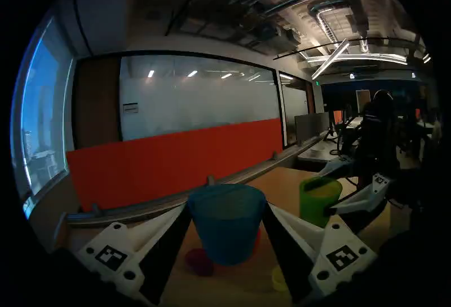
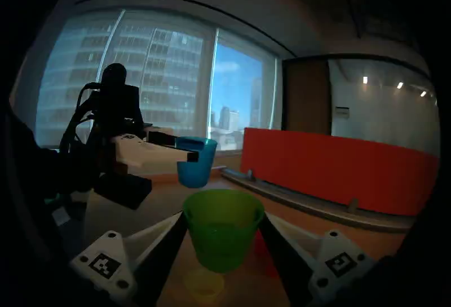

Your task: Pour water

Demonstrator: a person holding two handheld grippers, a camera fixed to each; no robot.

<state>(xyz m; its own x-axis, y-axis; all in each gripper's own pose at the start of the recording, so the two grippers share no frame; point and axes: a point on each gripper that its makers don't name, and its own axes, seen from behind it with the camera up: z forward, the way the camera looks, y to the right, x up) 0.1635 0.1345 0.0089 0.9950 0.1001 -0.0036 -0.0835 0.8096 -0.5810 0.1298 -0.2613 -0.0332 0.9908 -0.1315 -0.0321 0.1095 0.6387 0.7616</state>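
Note:
In the left gripper view my left gripper (image 1: 227, 222) is shut on a blue translucent cup (image 1: 226, 222), held upright above the wooden table (image 1: 282, 180). To its right the other gripper holds a green cup (image 1: 319, 198). In the right gripper view my right gripper (image 2: 222, 231) is shut on that green cup (image 2: 222, 228), also upright, with the blue cup (image 2: 196, 162) held by the left gripper (image 2: 189, 157) farther off and higher. I cannot tell whether either cup holds water.
Small cups stand on the table below: a magenta one (image 1: 199, 262), a yellow one (image 1: 278, 279), a yellow one (image 2: 203, 284) and a red thing (image 2: 260, 248). An orange partition (image 1: 169, 166) with a rail runs along the table's far edge. Windows (image 2: 158, 98) lie beyond.

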